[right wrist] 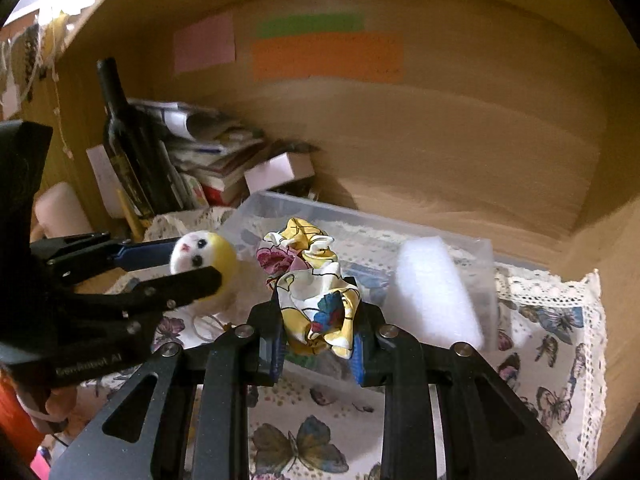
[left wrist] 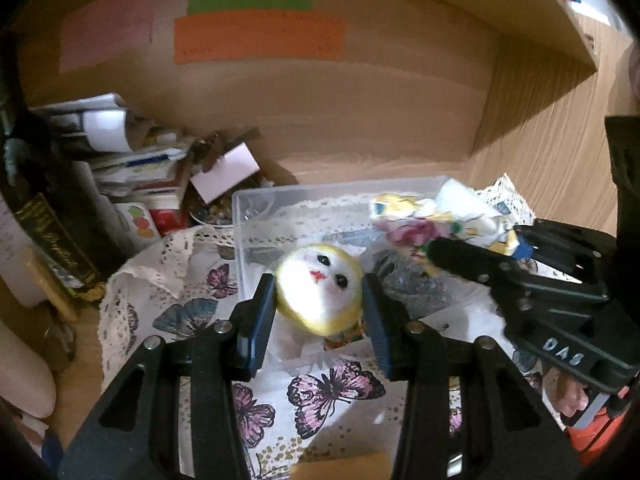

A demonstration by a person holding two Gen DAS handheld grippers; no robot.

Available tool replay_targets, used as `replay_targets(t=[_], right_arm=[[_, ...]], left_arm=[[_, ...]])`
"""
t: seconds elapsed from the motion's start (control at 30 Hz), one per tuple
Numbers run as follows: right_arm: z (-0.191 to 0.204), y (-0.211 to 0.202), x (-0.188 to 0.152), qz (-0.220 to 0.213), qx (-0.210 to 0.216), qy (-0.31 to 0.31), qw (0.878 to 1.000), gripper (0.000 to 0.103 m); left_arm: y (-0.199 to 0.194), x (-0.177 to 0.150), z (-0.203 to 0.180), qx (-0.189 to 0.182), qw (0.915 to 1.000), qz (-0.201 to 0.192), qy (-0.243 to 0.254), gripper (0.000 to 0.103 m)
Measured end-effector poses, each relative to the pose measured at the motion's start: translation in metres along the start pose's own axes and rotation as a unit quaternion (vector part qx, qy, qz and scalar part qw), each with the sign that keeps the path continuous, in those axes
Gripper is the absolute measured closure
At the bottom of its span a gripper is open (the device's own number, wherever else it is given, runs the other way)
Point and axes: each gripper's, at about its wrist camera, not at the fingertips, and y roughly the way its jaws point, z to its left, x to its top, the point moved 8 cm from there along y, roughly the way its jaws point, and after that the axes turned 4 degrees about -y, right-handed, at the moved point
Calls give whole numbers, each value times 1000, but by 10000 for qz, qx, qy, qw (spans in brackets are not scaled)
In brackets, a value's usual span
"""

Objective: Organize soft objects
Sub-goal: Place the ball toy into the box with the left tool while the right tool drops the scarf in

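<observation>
My left gripper point(left wrist: 319, 294) is shut on a round yellow-and-white plush toy point(left wrist: 320, 288) with a small face, held above the clear plastic box point(left wrist: 256, 216). It also shows in the right wrist view point(right wrist: 202, 254). My right gripper point(right wrist: 320, 312) is shut on a crumpled floral cloth point(right wrist: 316, 300), yellow, white, pink and blue, held over the same box point(right wrist: 486, 252). In the left wrist view the cloth point(left wrist: 432, 216) and the right gripper point(left wrist: 472, 256) sit at the right. A white foam block point(right wrist: 436, 292) stands in the box's right part.
The box rests on a butterfly-print cloth point(right wrist: 552, 360) with a lace edge inside a wooden shelf. A dark wine bottle point(right wrist: 124, 140), stacked books and papers point(right wrist: 208, 152) and a small white box point(right wrist: 280, 172) crowd the back left. Coloured paper notes point(right wrist: 328, 56) are stuck on the back wall.
</observation>
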Motion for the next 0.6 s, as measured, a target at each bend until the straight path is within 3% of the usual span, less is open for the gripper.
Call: replay_targets(t=[0.27,0.6], right_arm=[[3,37,-10,469,8,-105,9988,80],[6,49,-18,663,-29,-251,9975,77]], left_arm=[[25,-7,3,41,9997,237,86,60],[32,-12,5,14,9992,380,90,59]])
